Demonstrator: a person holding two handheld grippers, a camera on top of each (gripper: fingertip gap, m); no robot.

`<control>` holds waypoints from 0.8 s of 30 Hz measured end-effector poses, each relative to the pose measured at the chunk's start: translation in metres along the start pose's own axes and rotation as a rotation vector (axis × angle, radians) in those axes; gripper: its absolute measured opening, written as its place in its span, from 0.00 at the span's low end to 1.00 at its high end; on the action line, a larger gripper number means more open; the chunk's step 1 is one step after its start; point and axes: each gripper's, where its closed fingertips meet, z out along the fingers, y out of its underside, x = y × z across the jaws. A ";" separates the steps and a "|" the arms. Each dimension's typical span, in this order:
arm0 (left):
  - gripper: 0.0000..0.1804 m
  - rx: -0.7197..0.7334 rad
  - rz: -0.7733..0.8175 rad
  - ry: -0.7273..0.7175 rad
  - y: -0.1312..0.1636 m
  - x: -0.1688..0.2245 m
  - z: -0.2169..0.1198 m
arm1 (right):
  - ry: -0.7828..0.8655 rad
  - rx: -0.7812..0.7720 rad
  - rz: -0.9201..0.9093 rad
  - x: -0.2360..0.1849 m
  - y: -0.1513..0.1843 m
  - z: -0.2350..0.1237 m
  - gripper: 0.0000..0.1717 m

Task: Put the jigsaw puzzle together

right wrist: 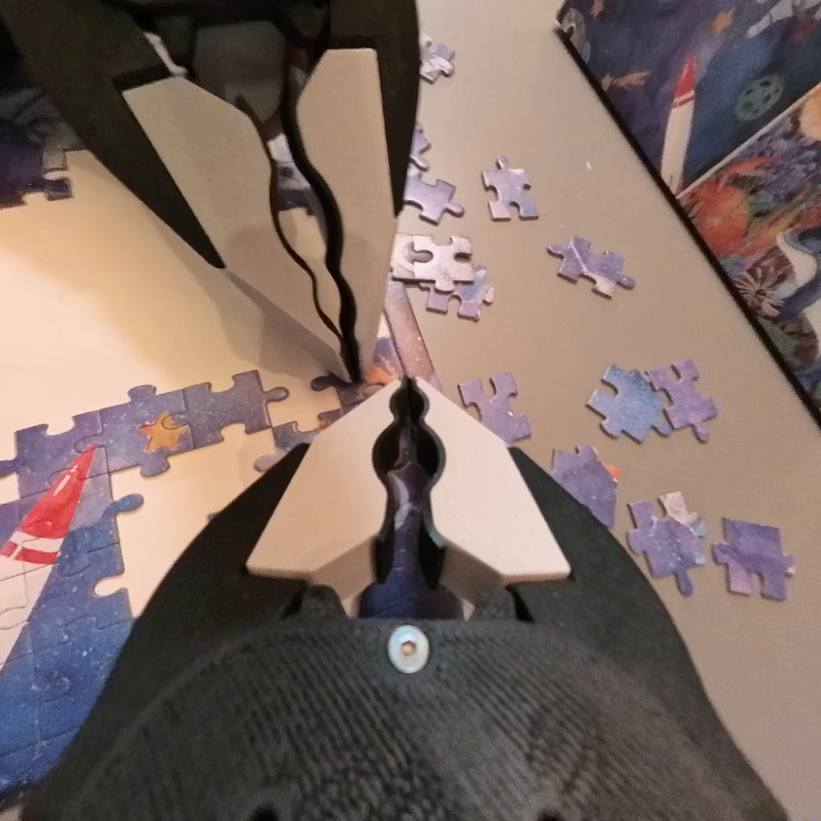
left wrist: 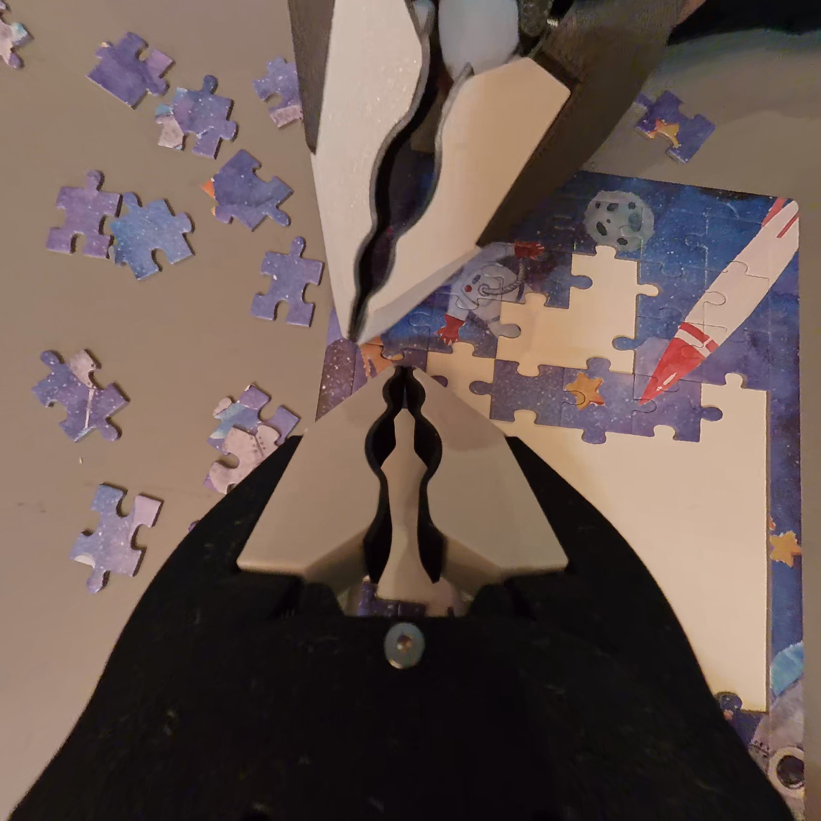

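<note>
**Inspector:** Left wrist view?

**Clerk:** Left gripper (left wrist: 403, 371) has its jaws closed, tips meeting with nothing between them, over the puzzle board's (left wrist: 622, 555) left border. Right gripper (left wrist: 355, 337) comes down from 12 o'clock, tips together, touching the assembled pieces (left wrist: 555, 391). Loose pieces (left wrist: 151, 235) lie on the table (left wrist: 177, 355) at 9 o'clock.

**Inspector:** Right wrist view?

**Clerk:** Right gripper (right wrist: 408, 383) is closed and holds nothing. Left gripper (right wrist: 353, 377) descends from 12 o'clock, tips on the pieces. Loose pieces (right wrist: 631, 404) lie at 3 o'clock; a picture box (right wrist: 733, 133) at 1 o'clock.
</note>
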 end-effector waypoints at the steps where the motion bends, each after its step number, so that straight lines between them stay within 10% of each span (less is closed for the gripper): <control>1: 0.00 -0.005 0.006 0.000 0.001 0.001 -0.001 | 0.026 0.008 -0.006 0.004 -0.001 -0.002 0.00; 24: 0.01 -0.025 0.034 -0.022 0.004 0.002 -0.003 | -0.176 0.064 0.057 -0.021 -0.005 -0.006 0.00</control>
